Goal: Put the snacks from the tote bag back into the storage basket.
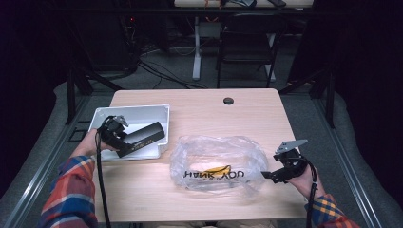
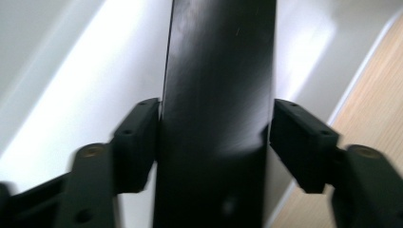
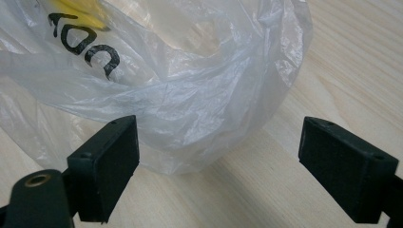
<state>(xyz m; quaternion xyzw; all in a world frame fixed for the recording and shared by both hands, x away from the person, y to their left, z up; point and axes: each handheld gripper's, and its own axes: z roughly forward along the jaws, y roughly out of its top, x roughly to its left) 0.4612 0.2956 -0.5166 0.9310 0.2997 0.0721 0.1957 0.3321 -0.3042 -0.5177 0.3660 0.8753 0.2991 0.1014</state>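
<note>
1. High view: the left hand-held gripper [image 1: 124, 137] is clamped on a long black bar-shaped object [image 1: 142, 138], held over the white bin [image 1: 138, 114] at the left of the surface [image 1: 199, 109].
2. The left gripper view confirms the grip: both pads [image 2: 140, 137] press against the sides of the black bar-shaped object [image 2: 216, 118], with the white bin's floor and rim [image 2: 85, 85] behind it.
3. The right hand-held gripper [image 1: 280, 172] sits just at the right edge of the clear plastic bag [image 1: 216, 164], which lies crumpled on the surface in front of the person.
4. In the right gripper view its jaws stand wide apart, holding nothing, and the clear plastic bag [image 3: 180, 99] billows between and beyond them.
5. Something yellow [image 1: 216, 169] shows inside the bag under the printed lettering; what it is cannot be told.
6. Judged progress: the bar appears picked up but not yet placed. If it is meant for the bag, what seems left is grasping the bag's edge, opening it, and carrying the bar across.
</note>
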